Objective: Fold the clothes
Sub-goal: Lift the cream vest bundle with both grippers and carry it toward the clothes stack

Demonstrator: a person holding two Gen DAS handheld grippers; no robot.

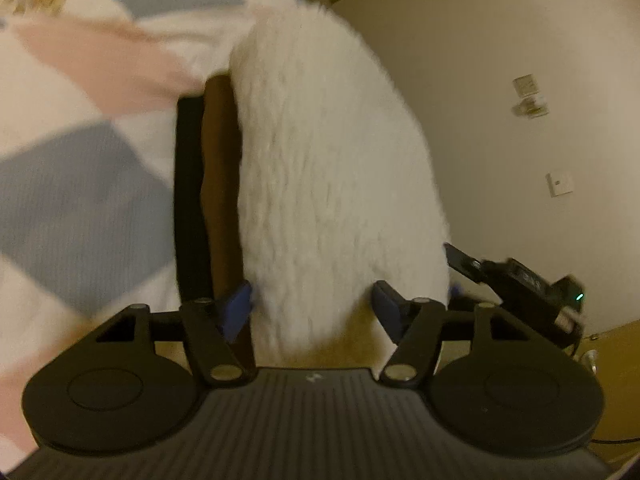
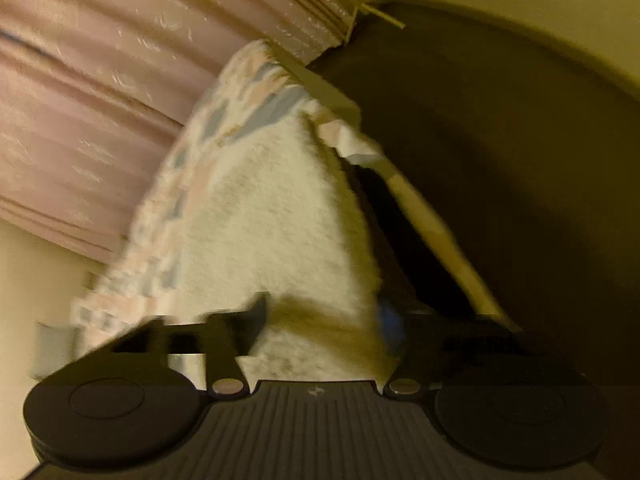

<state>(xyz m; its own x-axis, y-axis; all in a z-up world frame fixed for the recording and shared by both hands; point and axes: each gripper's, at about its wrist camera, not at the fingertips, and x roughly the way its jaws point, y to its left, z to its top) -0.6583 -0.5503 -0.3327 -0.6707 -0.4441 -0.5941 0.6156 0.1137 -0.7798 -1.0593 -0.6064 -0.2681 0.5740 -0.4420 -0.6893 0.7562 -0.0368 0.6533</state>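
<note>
A home bedroom: pink pleated curtains (image 2: 92,92) at ten o'clock, cream wall (image 1: 500,32) carrying a light switch (image 1: 560,184) at three o'clock.

Your right gripper (image 2: 320,320) sits at the bottom centre of the frame, its two fingers closed against a fleecy white garment (image 2: 272,216) that fills the middle. The garment's outer side shows along its left edge and top, patterned in pink, grey-blue and white. A pink curtain (image 2: 100,92) with vertical folds covers the upper left. The right half is dark and blurred; you cannot tell what lies there.
</note>
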